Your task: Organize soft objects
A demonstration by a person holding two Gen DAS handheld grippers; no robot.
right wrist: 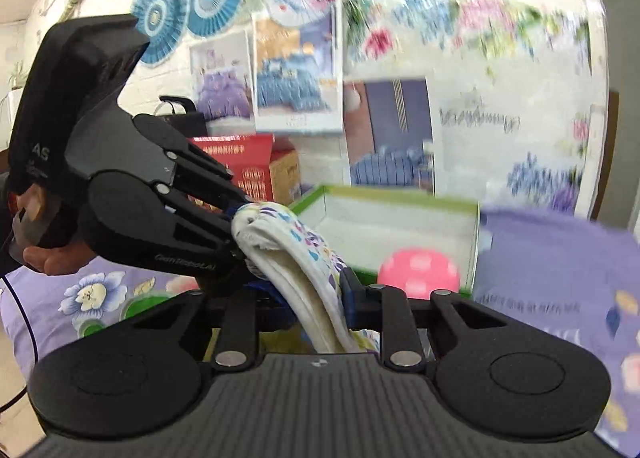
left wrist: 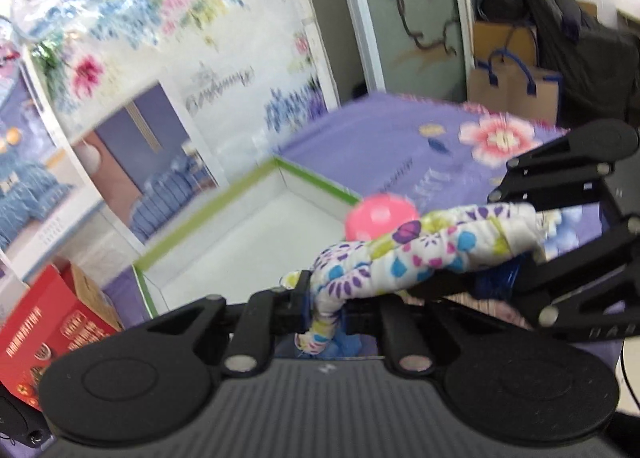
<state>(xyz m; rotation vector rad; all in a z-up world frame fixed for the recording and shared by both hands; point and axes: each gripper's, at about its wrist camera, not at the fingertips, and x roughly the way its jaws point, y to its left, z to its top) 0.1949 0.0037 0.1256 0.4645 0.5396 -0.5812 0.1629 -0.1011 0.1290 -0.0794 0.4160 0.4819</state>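
Observation:
A white cloth with coloured flower print (left wrist: 404, 258) is stretched between my two grippers, held above the purple bedspread. My left gripper (left wrist: 316, 306) is shut on one end of it. My right gripper (right wrist: 340, 298) is shut on the other end (right wrist: 296, 258); it also shows in the left wrist view (left wrist: 516, 214), and the left gripper shows in the right wrist view (right wrist: 236, 230). A pink ball with white dots (left wrist: 380, 218) (right wrist: 418, 272) lies in a white open box with a green rim (left wrist: 244, 182) (right wrist: 400, 198) just beyond the cloth.
The purple flowered bedspread (left wrist: 400, 130) (right wrist: 560, 258) lies under everything. A red carton (left wrist: 52, 330) (right wrist: 248, 162) stands beside the box. Bedding posters cover the wall behind. Paper bags (left wrist: 516, 86) and dark bags stand at the far right.

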